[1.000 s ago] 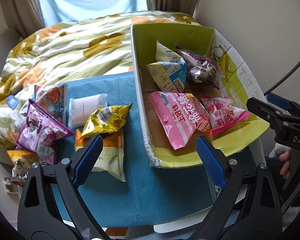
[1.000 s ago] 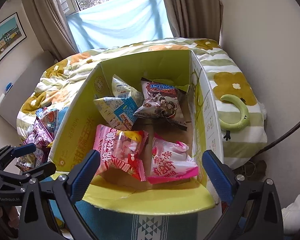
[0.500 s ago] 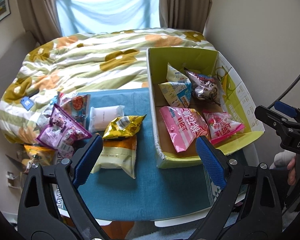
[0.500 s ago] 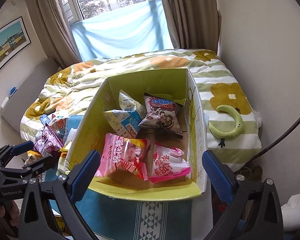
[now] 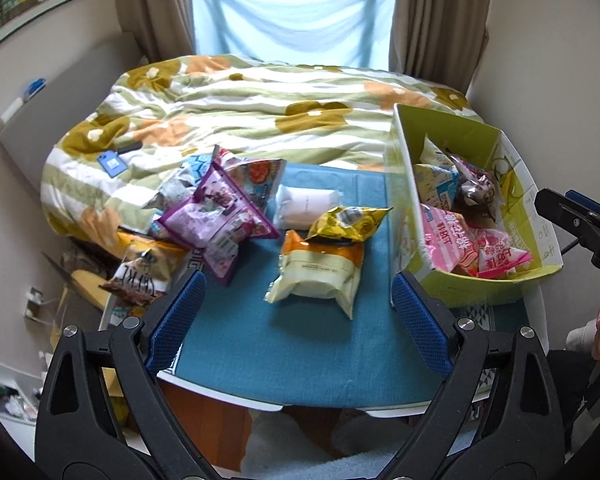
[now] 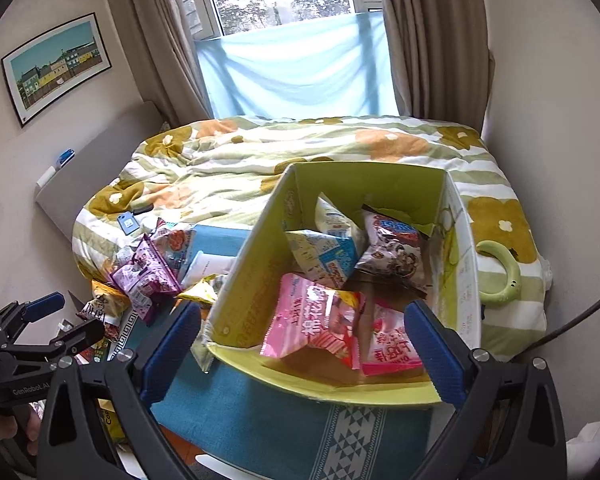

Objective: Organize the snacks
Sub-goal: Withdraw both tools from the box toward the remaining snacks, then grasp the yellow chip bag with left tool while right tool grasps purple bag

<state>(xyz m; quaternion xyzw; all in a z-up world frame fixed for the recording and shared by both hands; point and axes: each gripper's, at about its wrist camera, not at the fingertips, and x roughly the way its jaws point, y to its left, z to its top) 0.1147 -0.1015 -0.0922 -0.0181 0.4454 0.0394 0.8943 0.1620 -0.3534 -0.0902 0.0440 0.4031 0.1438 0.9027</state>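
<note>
Left claw (image 5: 296,312) stands wide open and empty above the near bench (image 5: 260,344) edge. The cream-and-orange packet (image 5: 320,276) lies flat on the bench ahead of it, long axis running near to far, orange end pointing away, partly under the yellow packet (image 5: 350,222). Advice: descend squarely, jaws across the short width. Right claw (image 6: 304,340), likewise wide open and empty, hovers before the green box (image 6: 244,280)
</note>
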